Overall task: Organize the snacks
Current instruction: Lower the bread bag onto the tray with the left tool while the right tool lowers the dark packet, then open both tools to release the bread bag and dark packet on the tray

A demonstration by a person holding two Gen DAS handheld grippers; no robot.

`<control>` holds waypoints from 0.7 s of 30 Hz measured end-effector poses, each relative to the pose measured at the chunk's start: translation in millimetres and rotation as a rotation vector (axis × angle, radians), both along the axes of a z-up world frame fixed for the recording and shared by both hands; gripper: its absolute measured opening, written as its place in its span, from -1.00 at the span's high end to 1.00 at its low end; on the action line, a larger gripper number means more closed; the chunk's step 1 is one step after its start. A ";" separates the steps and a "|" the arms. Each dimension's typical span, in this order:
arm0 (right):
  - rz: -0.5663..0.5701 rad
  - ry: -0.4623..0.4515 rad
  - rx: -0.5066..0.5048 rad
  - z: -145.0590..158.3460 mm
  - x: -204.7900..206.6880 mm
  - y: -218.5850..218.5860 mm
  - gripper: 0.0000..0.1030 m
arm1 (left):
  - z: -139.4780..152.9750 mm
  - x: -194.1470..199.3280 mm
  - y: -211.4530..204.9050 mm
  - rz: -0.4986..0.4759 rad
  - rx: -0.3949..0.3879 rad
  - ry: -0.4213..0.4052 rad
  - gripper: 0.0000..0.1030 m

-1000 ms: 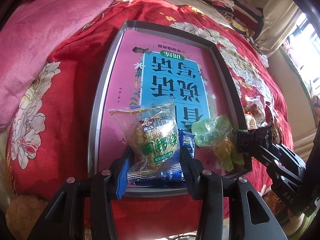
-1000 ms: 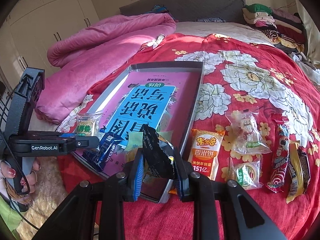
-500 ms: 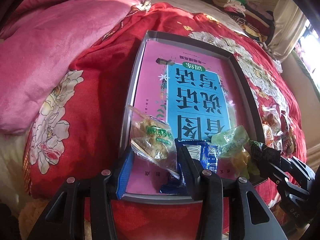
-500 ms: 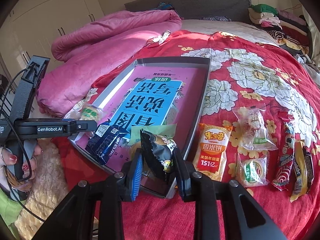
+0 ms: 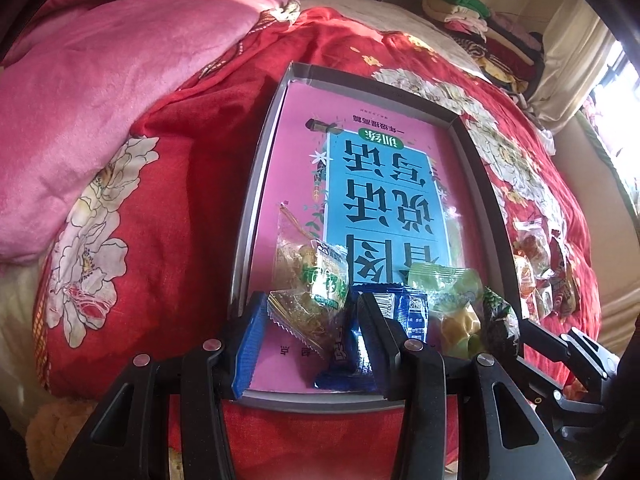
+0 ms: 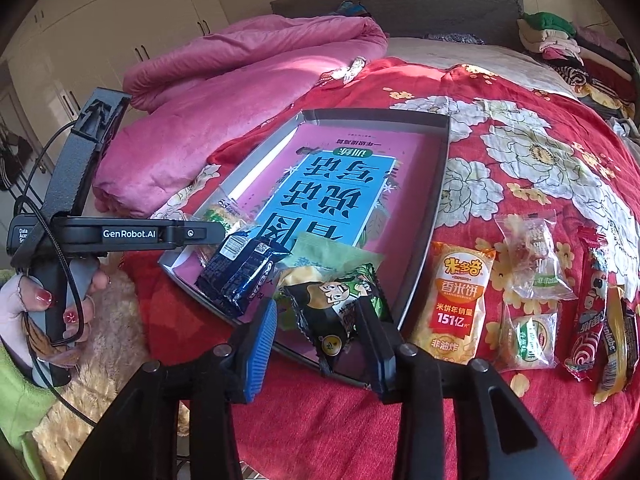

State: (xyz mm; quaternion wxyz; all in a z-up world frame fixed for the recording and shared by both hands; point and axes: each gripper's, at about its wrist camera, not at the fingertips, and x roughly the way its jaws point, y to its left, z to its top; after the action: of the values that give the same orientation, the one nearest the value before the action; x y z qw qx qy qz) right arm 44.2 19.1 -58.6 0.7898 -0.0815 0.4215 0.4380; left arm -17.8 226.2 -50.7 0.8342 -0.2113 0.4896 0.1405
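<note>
A grey tray (image 5: 248, 220) (image 6: 440, 184) lies on the red flowered bedspread with a pink and blue book (image 5: 384, 184) inside. My left gripper (image 5: 308, 320) is shut on a clear packet with a green label (image 5: 308, 292), low over the tray's near left corner. A dark blue packet (image 5: 400, 312) (image 6: 240, 272) and a green packet (image 5: 448, 288) (image 6: 332, 252) lie along the near edge. My right gripper (image 6: 316, 320) has its jaws opening around a black cartoon packet (image 6: 336, 304), which rests at the tray's near right corner, clear of the blue left pad.
Right of the tray on the bedspread lie an orange rice-cracker packet (image 6: 460, 300), two clear packets (image 6: 532, 256), a red stick (image 6: 592, 312) and a yellow bar (image 6: 616, 340). A pink quilt (image 6: 224, 92) is bunched at the left. Folded clothes (image 6: 560, 40) sit at the back right.
The right jaws have widened and the black packet has dropped flat onto the tray's corner. The clear packet in my left gripper has tilted over and sunk toward the tray.
</note>
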 end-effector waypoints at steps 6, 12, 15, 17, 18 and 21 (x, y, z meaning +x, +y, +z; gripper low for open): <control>0.024 0.010 0.003 -0.7 -5.8 0.2 0.14 | 1.7 -2.0 4.4 0.020 -0.033 -0.019 0.02; 0.053 0.016 0.015 -0.4 -10.1 3.2 0.02 | 7.6 -4.7 7.3 0.029 -0.059 -0.061 -0.08; 0.063 0.014 0.026 1.8 -12.6 3.2 0.02 | 10.7 -6.2 9.2 0.036 -0.076 -0.087 -0.13; 0.072 -0.001 0.042 5.6 -15.9 2.2 0.02 | 12.9 -6.9 10.4 0.042 -0.083 -0.103 -0.14; 0.079 -0.005 0.048 7.3 -17.6 2.2 0.02 | 14.0 -7.2 10.8 0.044 -0.084 -0.109 -0.15; 0.108 -0.007 0.074 11.2 -22.5 3.2 0.02 | 16.5 -7.9 11.6 0.046 -0.087 -0.124 -0.15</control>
State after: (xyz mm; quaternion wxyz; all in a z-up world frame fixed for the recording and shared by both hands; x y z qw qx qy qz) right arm 21.6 22.3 -47.4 0.7689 -0.0765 0.3975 0.4950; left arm -25.7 237.8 -34.2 0.8495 -0.2665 0.4378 0.1248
